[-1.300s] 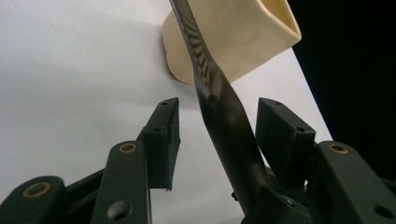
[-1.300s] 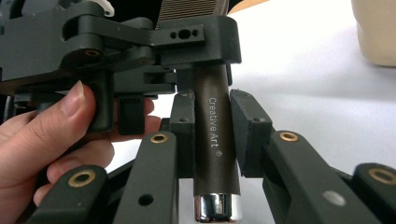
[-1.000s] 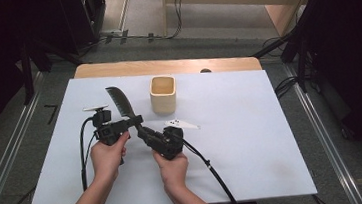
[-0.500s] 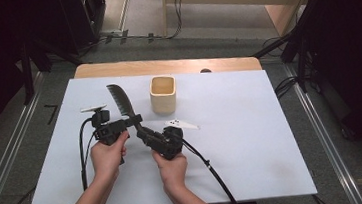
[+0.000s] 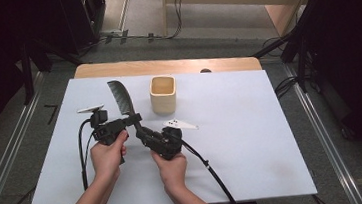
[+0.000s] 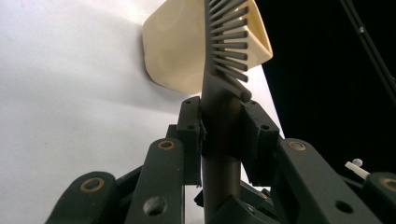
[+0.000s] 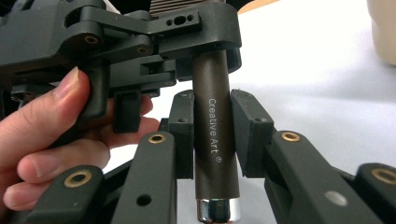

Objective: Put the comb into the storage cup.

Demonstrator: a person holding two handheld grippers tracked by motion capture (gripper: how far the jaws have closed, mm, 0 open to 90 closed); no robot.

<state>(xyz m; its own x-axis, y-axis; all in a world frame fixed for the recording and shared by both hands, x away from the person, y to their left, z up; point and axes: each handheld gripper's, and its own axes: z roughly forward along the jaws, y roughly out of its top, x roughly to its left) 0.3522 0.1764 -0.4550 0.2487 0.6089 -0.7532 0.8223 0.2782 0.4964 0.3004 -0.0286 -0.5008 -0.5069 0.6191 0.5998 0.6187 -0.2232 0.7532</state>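
Both tongs clamp the comb (image 5: 121,98): left tongs (image 5: 133,119), having just closed, near its teeth, right tongs (image 5: 140,132) on its handle, apparently for a handover.

Both grippers are gripping one black comb (image 5: 121,98) above the white table (image 5: 253,140): left gripper (image 5: 131,120) near the teeth, right gripper (image 5: 141,132) lower. A cream cup (image 5: 162,94) is standing beside it.

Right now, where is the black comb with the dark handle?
In the high view the black comb stands left of the cream square cup, its handle gripped by both the left gripper and right gripper.
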